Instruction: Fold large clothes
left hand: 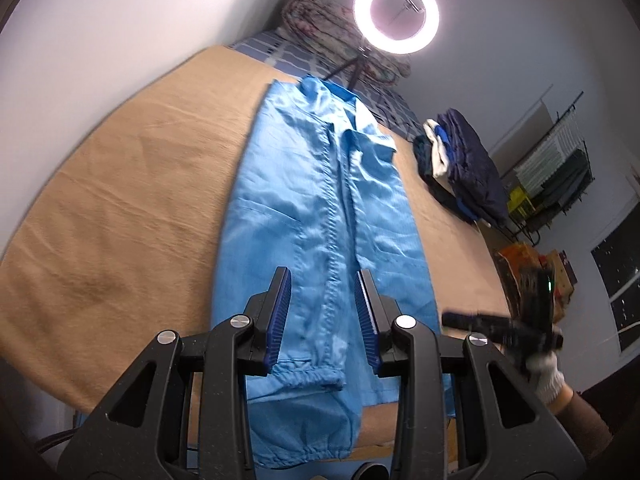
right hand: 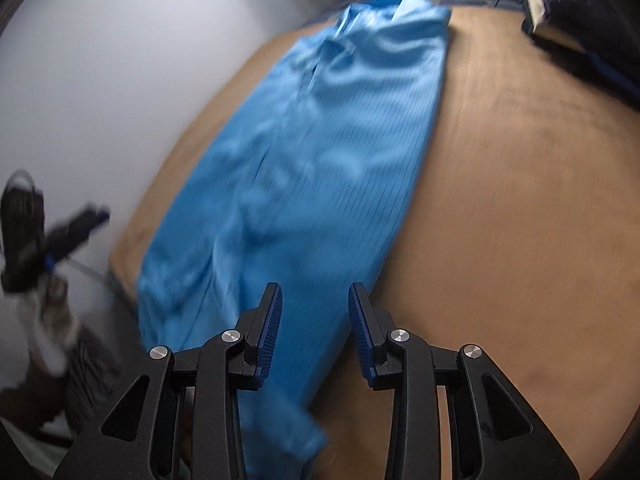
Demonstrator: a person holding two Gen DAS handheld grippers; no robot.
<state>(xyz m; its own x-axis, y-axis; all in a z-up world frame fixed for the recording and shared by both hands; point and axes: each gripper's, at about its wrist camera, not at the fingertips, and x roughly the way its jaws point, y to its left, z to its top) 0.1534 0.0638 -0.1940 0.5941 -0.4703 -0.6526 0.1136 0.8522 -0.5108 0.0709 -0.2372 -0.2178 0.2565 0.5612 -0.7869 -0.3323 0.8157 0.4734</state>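
A light blue garment [left hand: 320, 184] lies folded into a long narrow strip on the tan cover [left hand: 120, 200], collar end far, elastic cuffs [left hand: 308, 376] hanging over the near edge. My left gripper [left hand: 322, 280] hovers open above the near end, with nothing between its fingers. My right gripper [left hand: 452, 318] shows blurred at the right, held by a white-gloved hand [left hand: 546, 376]. In the right wrist view the garment [right hand: 320, 140] runs away from my right gripper [right hand: 314, 292], whose jaws stand open and empty over the strip's near right edge. My left gripper [right hand: 102, 212] is blurred at the far left.
A stack of folded dark and white clothes [left hand: 460, 160] sits at the cover's far right edge [right hand: 580, 12]. A lit ring light [left hand: 396, 14] stands beyond the far end, before a rolled patterned quilt [left hand: 320, 20]. A white wall [right hand: 120, 80] runs along the left; clutter and racks [left hand: 552, 184] fill the room's right.
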